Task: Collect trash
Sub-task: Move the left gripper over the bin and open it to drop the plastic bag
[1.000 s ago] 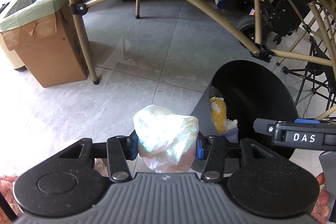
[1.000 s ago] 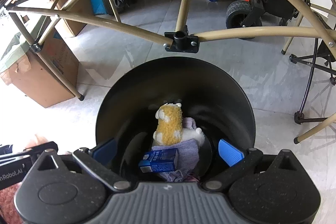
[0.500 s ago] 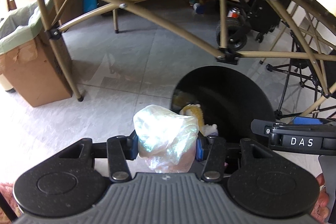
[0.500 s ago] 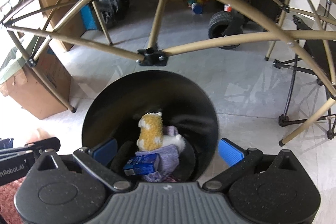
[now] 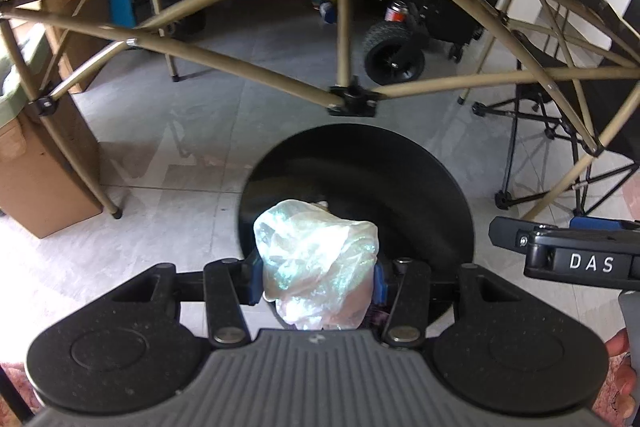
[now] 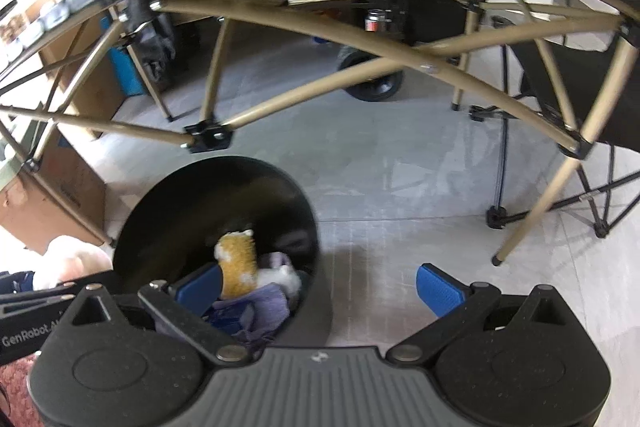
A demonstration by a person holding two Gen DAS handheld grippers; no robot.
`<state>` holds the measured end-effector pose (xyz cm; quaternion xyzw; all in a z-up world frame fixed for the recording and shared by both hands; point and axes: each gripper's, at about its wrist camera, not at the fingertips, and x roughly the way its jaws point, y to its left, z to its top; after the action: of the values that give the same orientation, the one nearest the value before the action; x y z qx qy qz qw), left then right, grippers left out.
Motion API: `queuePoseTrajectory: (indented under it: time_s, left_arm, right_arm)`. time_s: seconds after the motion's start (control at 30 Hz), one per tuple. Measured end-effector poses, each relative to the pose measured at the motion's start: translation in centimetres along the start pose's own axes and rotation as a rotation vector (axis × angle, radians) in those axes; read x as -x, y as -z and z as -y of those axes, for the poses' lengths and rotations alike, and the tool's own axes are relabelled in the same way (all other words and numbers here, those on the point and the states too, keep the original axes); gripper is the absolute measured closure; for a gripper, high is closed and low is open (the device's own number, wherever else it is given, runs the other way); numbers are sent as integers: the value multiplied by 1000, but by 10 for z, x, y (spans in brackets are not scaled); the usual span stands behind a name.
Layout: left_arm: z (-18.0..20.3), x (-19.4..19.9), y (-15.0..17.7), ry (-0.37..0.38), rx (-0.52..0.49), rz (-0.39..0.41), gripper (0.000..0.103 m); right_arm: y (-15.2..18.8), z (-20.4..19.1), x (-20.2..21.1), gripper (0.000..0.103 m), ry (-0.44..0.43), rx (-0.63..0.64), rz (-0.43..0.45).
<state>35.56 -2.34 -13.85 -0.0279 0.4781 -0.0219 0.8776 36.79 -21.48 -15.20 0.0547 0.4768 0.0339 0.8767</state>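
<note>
Crumpled plastic bag, clear with a pearly sheen, sits pinched between the blue pads of the left gripper, which is closed on it and holds it over the open mouth of the black bin on the tiled floor. It looks very light, soft and springy, so it likely squashes rather than resists, and its slick film could slide out of a loose pinch; gripping the bunched middle, as now, seems the safest hold. On release it may cling to a pad or drift, so letting go low over the opening would help. Further right, the right gripper is empty with its fingers spread wide, one over the bin, where a yellow plush toy and a purple cloth already lie.
</note>
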Motion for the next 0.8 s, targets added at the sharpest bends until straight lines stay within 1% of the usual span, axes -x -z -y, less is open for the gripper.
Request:
queuePoseTrajectory:
  time_s: [0.13, 0.47, 0.57, 0.8]
  left_arm:
    - [18, -9, -2, 0, -27, -13, 54]
    - [47, -29, -13, 10, -32, -56, 54]
    - [54, -39, -18, -15, -28, -93, 54]
    - [56, -59, -24, -28, 13, -153, 54]
  right_arm:
    - [1, 17, 1, 0, 22, -43, 10]
    - [3, 51, 7, 0, 56, -143, 41]
    - [3, 58, 9, 0, 66, -171, 51]
    - [4, 68, 8, 0, 78, -215, 56]
